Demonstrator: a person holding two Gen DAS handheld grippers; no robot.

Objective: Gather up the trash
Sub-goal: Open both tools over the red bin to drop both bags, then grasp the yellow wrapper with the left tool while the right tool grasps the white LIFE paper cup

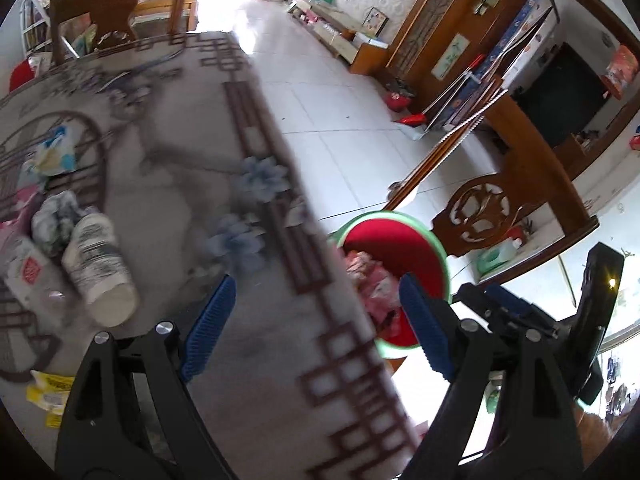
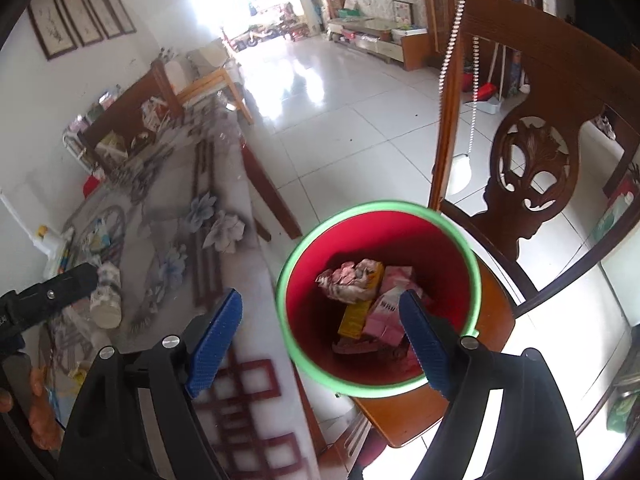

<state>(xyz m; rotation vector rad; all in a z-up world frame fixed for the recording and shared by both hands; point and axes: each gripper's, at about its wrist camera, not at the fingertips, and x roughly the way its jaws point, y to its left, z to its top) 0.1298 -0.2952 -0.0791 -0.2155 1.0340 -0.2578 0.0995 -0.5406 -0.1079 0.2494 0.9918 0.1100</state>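
A red bin with a green rim stands on a wooden chair seat beside the table. It holds crumpled paper, a yellow box and pink wrappers. My right gripper is open and empty, hovering over the bin's near rim. My left gripper is open and empty above the table edge; the bin shows past it. On the table at the left lie a white bottle, a crumpled wad, a blue-white wrapper and a yellow packet.
The patterned table fills the left. A carved wooden chair back rises behind the bin. White tiled floor stretches beyond. Another chair stands at the table's far end. The right gripper body sits close to the left one.
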